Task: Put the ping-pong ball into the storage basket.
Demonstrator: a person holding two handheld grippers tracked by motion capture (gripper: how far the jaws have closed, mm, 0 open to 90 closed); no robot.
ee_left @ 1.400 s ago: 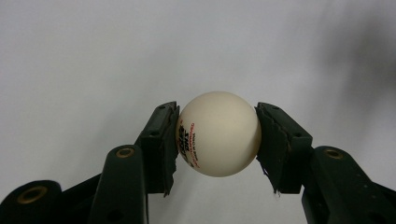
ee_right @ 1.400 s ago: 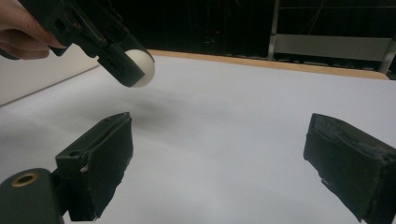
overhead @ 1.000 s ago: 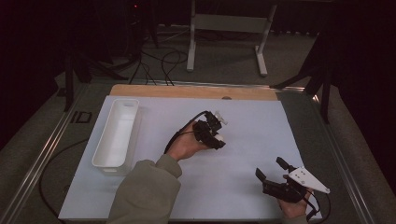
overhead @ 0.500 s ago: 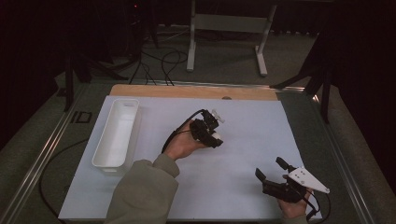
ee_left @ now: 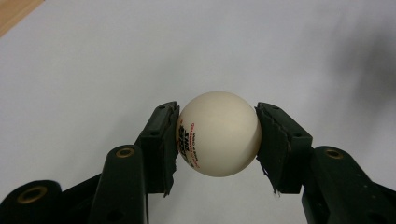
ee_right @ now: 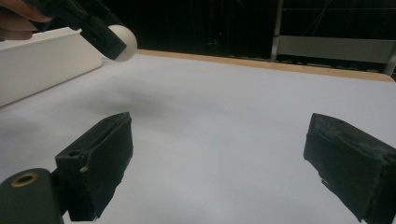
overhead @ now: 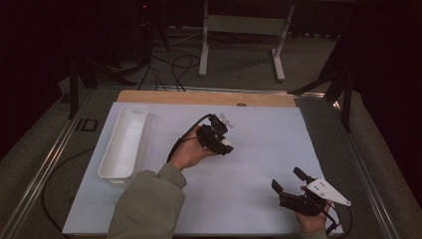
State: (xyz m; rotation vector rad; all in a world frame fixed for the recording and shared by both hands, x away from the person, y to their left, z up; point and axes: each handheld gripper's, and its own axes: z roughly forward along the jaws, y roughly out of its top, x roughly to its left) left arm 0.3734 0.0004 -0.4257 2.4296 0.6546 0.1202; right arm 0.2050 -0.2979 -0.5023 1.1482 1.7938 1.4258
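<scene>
Across the desk (overhead: 74, 164) a large white sheet (overhead: 259, 149) covers most of the working surface, with a strip of bare wood (overhead: 199, 97) showing along its far edge; the pale, even ground makes small things easy to pick out. Near the sheet's left side lies a long white tray (overhead: 123, 142), set lengthwise away from the person and, as far as the high view shows, with nothing in it, which suggests it is meant to receive whatever is carried over. Toward the middle of the sheet the left hand-held gripper (overhead: 224, 142) is raised off the surface, its two black jaws pressed on either side of a white ping-pong ball (ee_left: 218, 133) that carries small red and black print on one flank. The pads meet the ball at its widest part, a sensible hold for something round and light that would squirt out if pinched off centre. By my reading, the ball is in mid-carry, to the right of the tray and well apart from it, so the drop into the tray is not yet done. Down at the near right corner the right hand-held gripper (overhead: 291, 184) rests low with its jaws spread wide and nothing between them, probably parked out of the way.
</scene>
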